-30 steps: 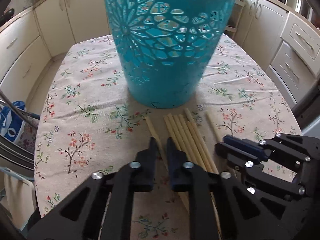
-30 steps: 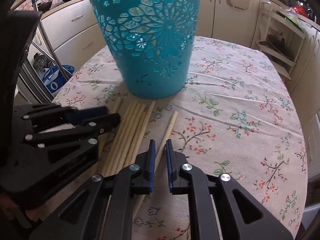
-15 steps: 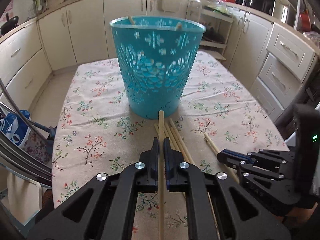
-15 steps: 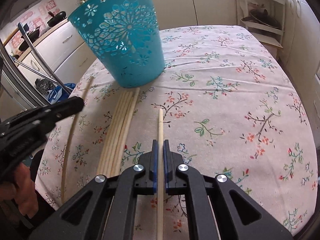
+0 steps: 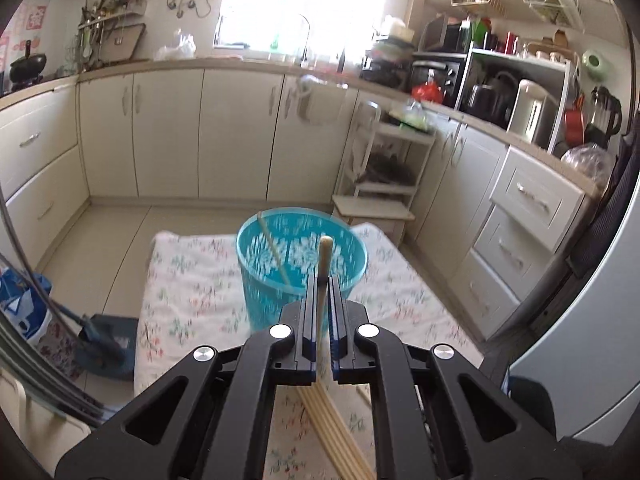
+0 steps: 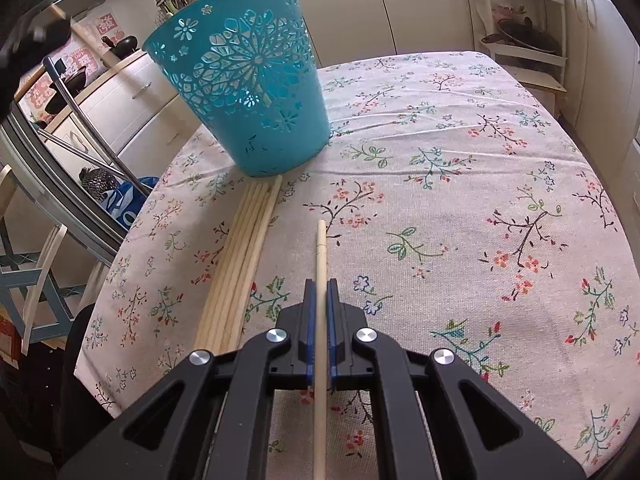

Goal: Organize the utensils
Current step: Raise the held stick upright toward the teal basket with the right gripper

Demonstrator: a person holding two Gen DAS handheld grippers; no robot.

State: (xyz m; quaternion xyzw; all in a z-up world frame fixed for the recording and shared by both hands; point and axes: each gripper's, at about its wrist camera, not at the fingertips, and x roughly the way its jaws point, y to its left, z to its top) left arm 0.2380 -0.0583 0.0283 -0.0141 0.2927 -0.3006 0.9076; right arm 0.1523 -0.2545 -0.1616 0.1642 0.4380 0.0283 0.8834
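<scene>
Left wrist view: the left gripper (image 5: pixel 322 280) is clamped on one chopstick (image 5: pixel 323 264), which sticks forward out of the jaws and points at the open mouth of the teal basket (image 5: pixel 301 256) ahead and below. My guess is it's held high like that so the stick can drop straight in; one stick (image 5: pixel 273 252) already leans inside. The loose bundle (image 5: pixel 336 436) lies on the table under the gripper. Half a second back this gripper was low at table level with the basket towering in front, so it's gone way up.

Right wrist view: the right gripper (image 6: pixel 321 284) is closed on its own chopstick (image 6: pixel 320 280), low over the floral tablecloth (image 6: pixel 460 200), with the rest of the bundle (image 6: pixel 240 260) just left of it and the basket (image 6: pixel 244 80) ahead-left. It looks like it's waiting its turn. Barely any change here, just slightly closer in.
</scene>
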